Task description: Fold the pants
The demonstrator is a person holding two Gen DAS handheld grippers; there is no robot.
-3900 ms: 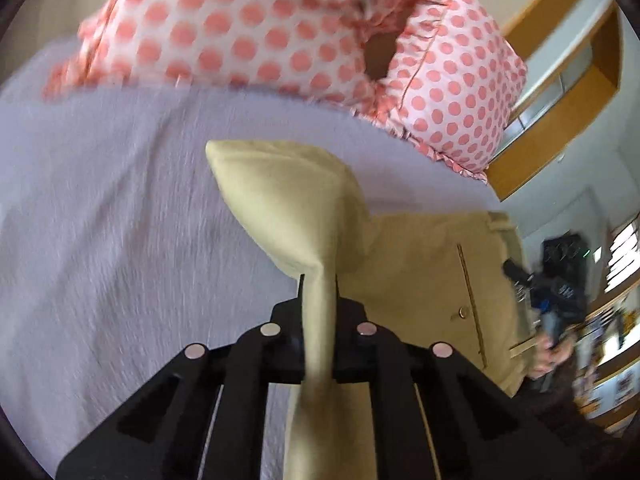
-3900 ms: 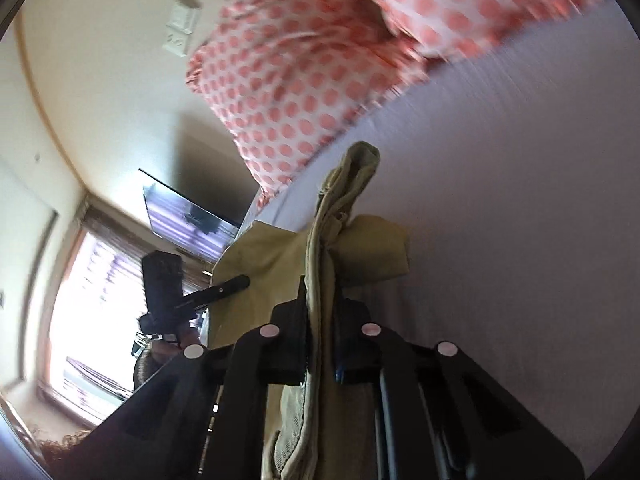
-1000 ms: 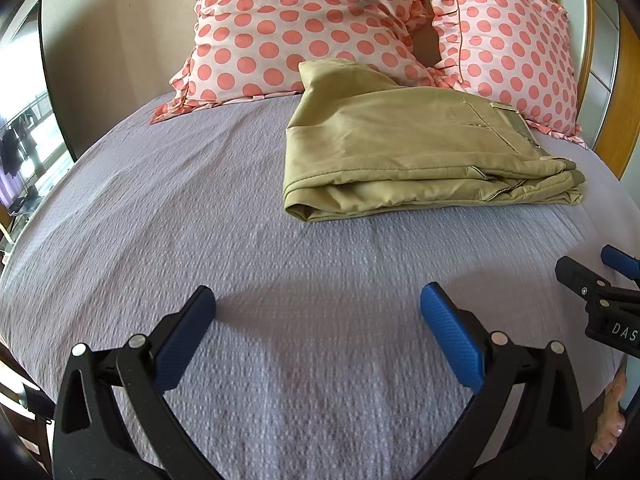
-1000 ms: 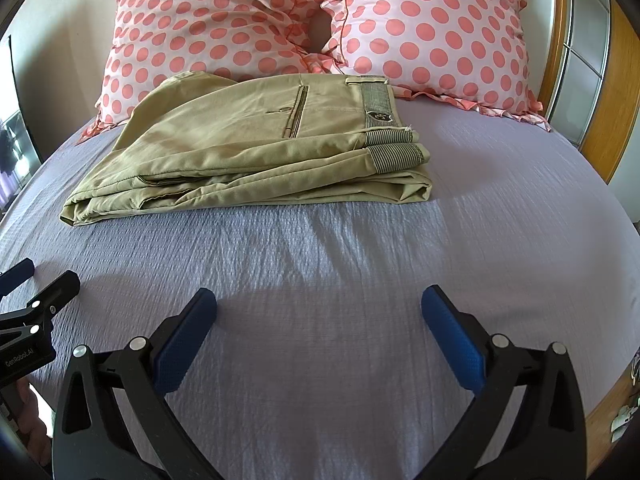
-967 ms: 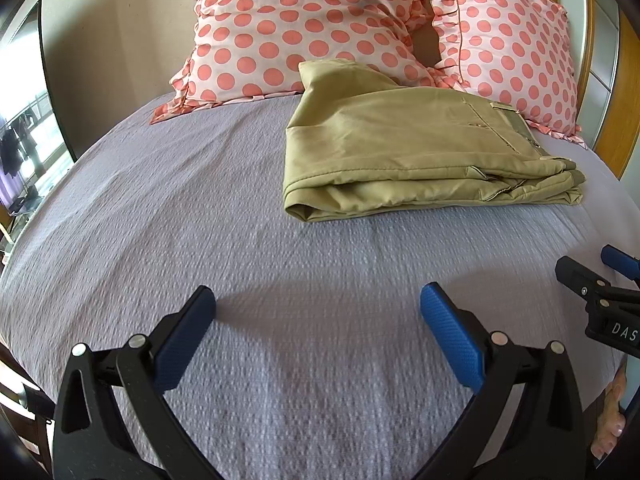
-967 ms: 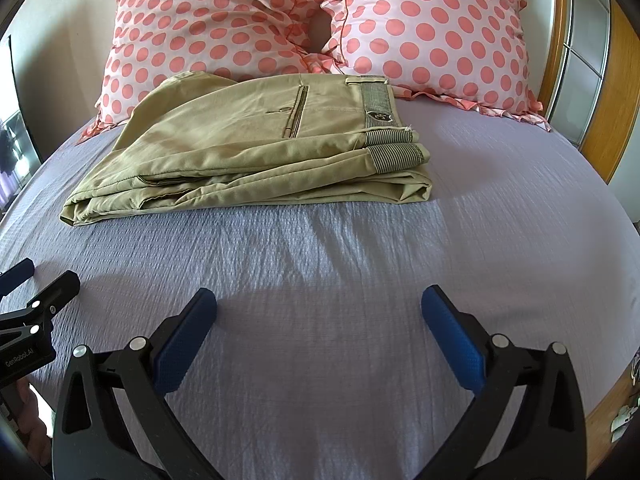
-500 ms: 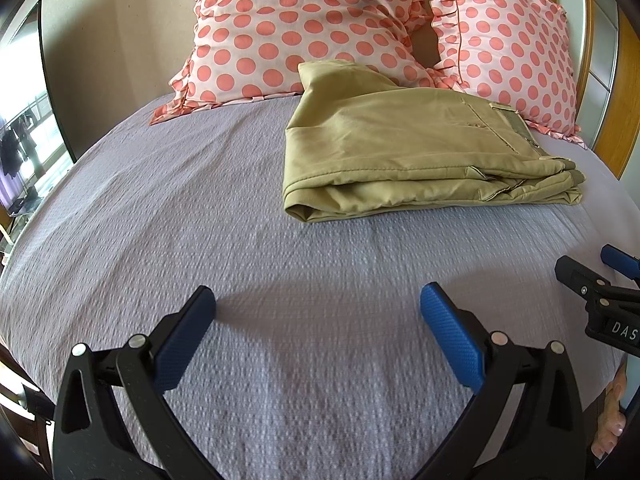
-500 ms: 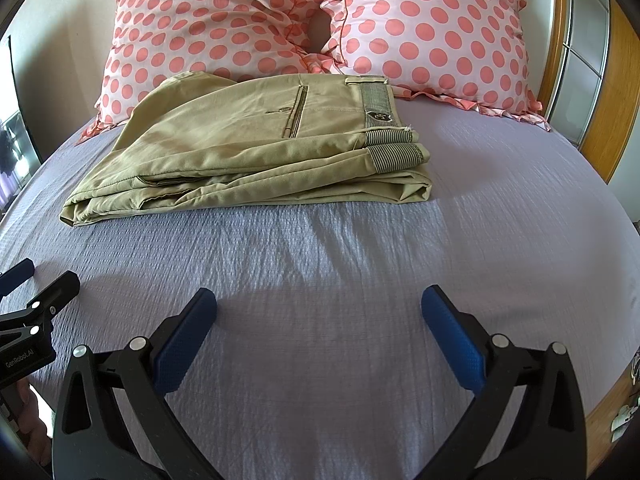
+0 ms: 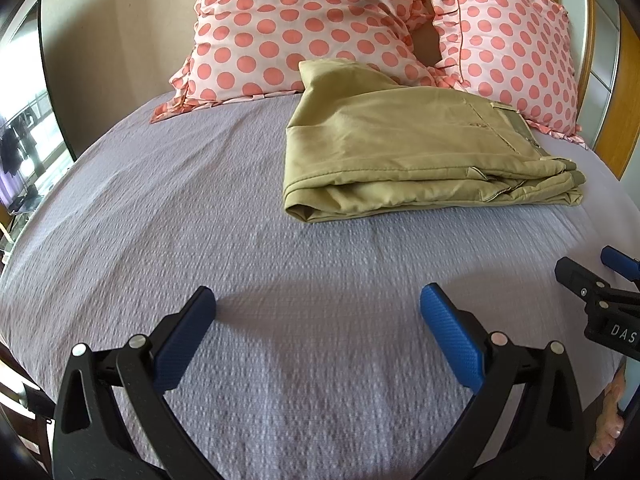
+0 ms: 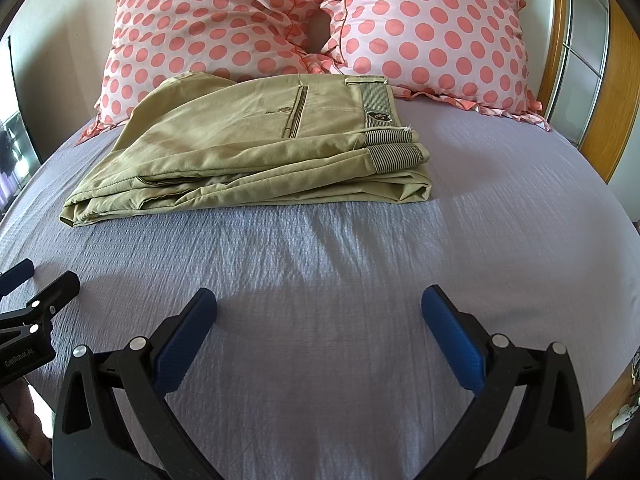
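The folded khaki pants (image 9: pixel 420 160) are lying in the upper middle of both views, well apart from the left gripper (image 9: pixel 318 312) and the right gripper (image 10: pixel 319 312), whose blue ribbed pads are spreading wide with nothing between them. The cotton stack is resting flat on the crinkled lavender bedspread (image 10: pixel 340 272), its striped waistband lining (image 10: pixel 390 148) showing, its far edge touching the polka-dot pillows (image 10: pixel 432 32).

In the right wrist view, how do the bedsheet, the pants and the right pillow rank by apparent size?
1. Bedsheet, largest.
2. Pants.
3. Right pillow, slightly smaller than the pants, but farther from the camera, so this order is uncertain.
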